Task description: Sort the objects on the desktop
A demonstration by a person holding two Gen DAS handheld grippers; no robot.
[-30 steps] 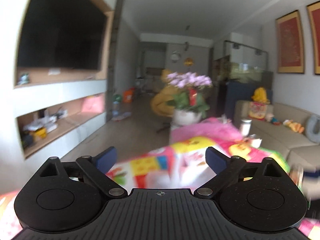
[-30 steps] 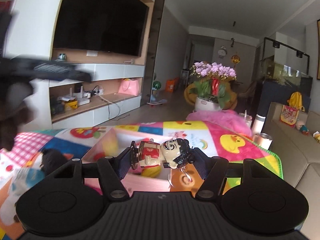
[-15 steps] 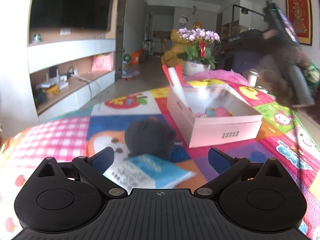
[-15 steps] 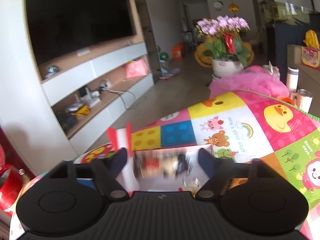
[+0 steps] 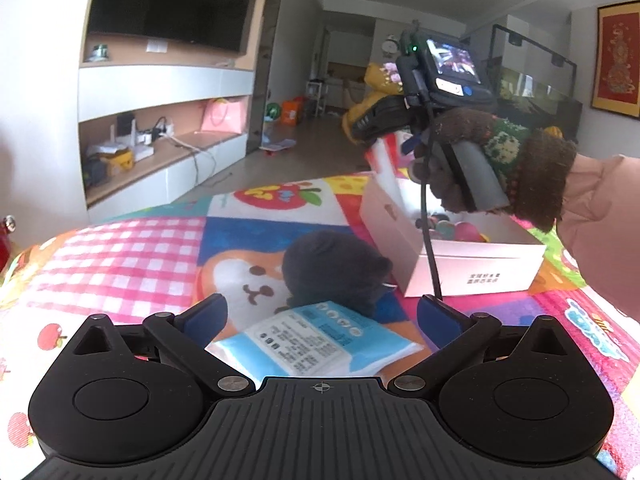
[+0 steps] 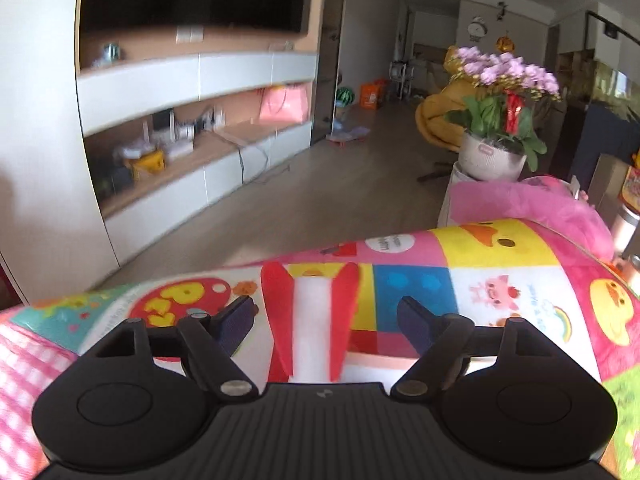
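Our left tongs point(image 5: 320, 316) hang with the jaws spread wide and nothing pressed between them, aimed down at the blue tissue pack point(image 5: 316, 344) that lies flat on the patchwork cloth covering the desk point(image 5: 132, 248). The pack sits directly ahead of and just below the left tips, its long axis running slantwise from near left to far right, so it lies skewed to the line between the pads rather than square to it. Touching the pack's far edge is a dark fuzzy object point(image 5: 336, 276), and beyond that, to the right, stands the white box point(image 5: 472, 268) with small coloured things already in it. Our right tongs point(image 6: 326, 320) are held over that box, the gloved hand point(image 5: 480, 168) gripping the handle; their jaws are closing on nothing, with only the upright red-and-white flap point(image 6: 312, 320) of the box seen between them. We judge the left hand far nearer the pack, and a slight roll of the wrist would set the pads across its narrow side.
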